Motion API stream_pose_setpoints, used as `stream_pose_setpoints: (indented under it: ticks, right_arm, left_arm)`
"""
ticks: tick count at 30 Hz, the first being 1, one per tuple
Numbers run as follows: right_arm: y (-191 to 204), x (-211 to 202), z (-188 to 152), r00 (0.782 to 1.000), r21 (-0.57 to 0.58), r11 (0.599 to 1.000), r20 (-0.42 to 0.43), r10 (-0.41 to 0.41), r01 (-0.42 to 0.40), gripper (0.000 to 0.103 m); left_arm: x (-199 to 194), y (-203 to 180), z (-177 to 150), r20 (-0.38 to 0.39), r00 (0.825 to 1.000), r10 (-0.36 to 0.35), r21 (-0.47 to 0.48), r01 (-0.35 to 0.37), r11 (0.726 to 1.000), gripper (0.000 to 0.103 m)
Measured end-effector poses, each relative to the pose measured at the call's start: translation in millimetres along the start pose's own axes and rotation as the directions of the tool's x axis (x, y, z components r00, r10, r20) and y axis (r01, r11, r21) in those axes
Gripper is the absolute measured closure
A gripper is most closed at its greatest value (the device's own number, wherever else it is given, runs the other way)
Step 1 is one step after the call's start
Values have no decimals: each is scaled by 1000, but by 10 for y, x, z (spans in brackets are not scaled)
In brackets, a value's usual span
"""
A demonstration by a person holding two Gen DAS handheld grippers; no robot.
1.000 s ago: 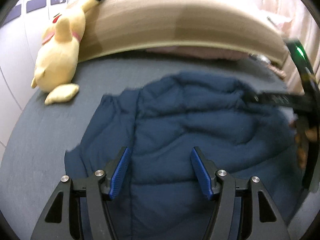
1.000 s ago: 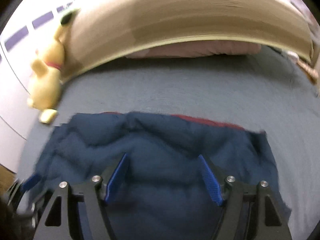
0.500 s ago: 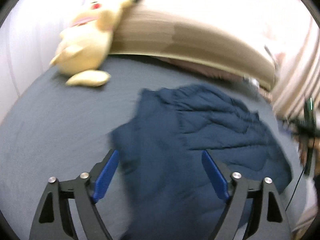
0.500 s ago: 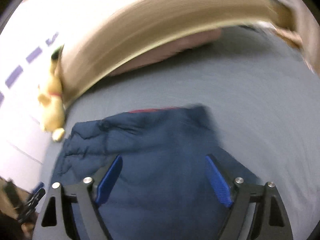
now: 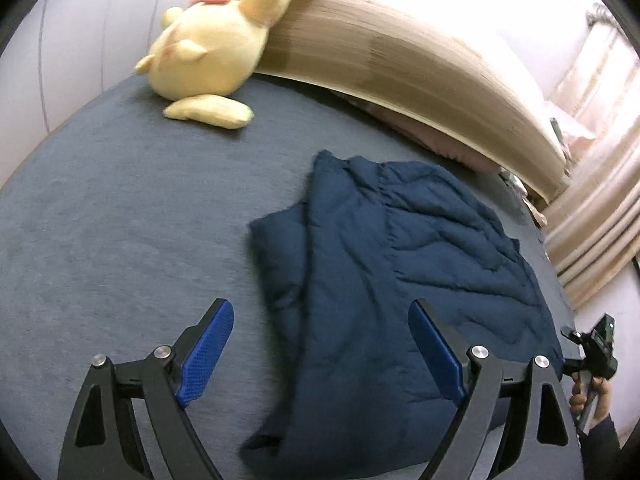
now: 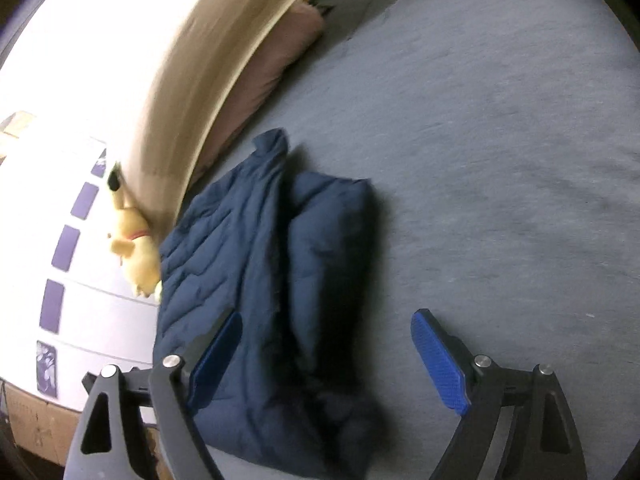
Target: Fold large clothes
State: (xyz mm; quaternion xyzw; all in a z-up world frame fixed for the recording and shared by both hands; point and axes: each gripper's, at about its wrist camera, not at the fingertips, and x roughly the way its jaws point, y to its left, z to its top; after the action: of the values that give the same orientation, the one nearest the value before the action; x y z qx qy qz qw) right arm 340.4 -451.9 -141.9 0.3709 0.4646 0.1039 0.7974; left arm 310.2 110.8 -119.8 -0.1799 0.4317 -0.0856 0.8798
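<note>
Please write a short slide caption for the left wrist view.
Open left hand-held gripper above a folded navy jacket on a grey bed.

A grey-blue bed (image 5: 120, 220) fills the scene. At its far left a yellow plush toy (image 5: 216, 40) with red cheeks leans on the tan wooden headboard (image 5: 400, 64). A dusty pink pillow (image 6: 268, 68) lies tucked under the headboard. Pale striped curtains (image 5: 592, 216) hang at the far right, and white wall panels carry purple squares (image 6: 66, 248).
</note>
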Motion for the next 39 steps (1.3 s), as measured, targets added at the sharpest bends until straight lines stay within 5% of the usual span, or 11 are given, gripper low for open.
stream_pose_setpoints:
  ticks: [14,24,29,31,32,33,37,39]
  right_arm:
    - [230,578,11,992,-43,998,-116,44,-49,14]
    - [320,633,35,989,-79,995,-137,49,-60,14]
    - [337,739,95,992,-71,997,-126,31,-40,15]
    - [426,801,93,988,-117,993,-156,-5,-14,33]
    - [460,832,90,985,-130,992,-171,-20,-3,47]
    - [495,845,90,984,-136,991,-179,-23,-2,59]
    - [813,795,70,979,-237,969,-166,-116,74,75]
    - [990,702,70,981,-278,957,-144,-132,88,80]
  left_arm:
    - [227,-104,36,-61,997,-36,33,38,999,14]
    - [154,342,148,-29,988,-152,-141,147,979,14]
    - [478,232,93,-183,962,-203,-116,183,976,14]
    - [670,98,-2,-268,948,-172,-56,162,985,15]
    - [707,66,-28,-269,950,-155,-38,151,988,19]
    - [732,36,-48,-265,950,-165,-35,161,986,34]
    - [660,-83,-15,-256,953,-159,-16,160,987,73]
    - [524,-190,34,-239,962,-133,25,144,989,80]
